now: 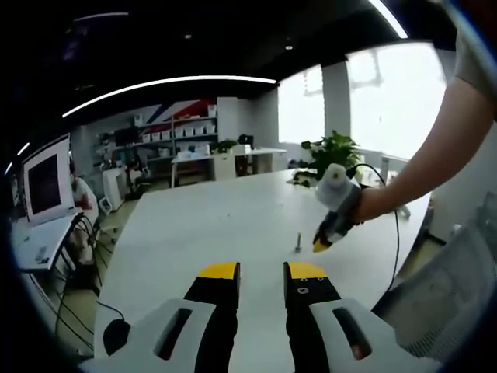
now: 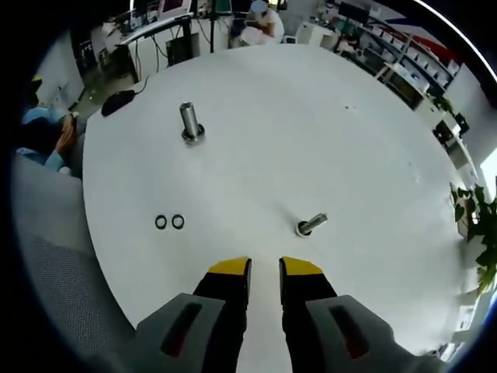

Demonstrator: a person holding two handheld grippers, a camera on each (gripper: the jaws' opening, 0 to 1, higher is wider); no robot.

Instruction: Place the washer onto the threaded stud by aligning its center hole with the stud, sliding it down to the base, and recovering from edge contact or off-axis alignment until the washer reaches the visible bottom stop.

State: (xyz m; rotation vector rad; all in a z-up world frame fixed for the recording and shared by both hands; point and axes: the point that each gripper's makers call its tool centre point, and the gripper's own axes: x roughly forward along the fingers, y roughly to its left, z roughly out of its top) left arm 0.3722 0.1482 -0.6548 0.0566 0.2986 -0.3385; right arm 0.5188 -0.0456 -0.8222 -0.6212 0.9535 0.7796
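Evidently thin, stiff and slippery, each washer (image 2: 161,222) lies flat on the table (image 2: 326,124); pinch its rim. Both grippers' fingers (image 2: 230,268) stand parted, empty.

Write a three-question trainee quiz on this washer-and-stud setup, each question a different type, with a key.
1. True or false: in the right gripper view, two washers lie flat side by side on the white table.
2. Multiple choice: how many upright metal posts stand on that table in the right gripper view? A) none B) one C) two D) four
3. Fill in: in the left gripper view, the right tool is lowered near the small stud, held by a person's ____.

Key
1. True.
2. C: a thick post farther off and a thinner stud nearer the right tool's jaws.
3. Hand.
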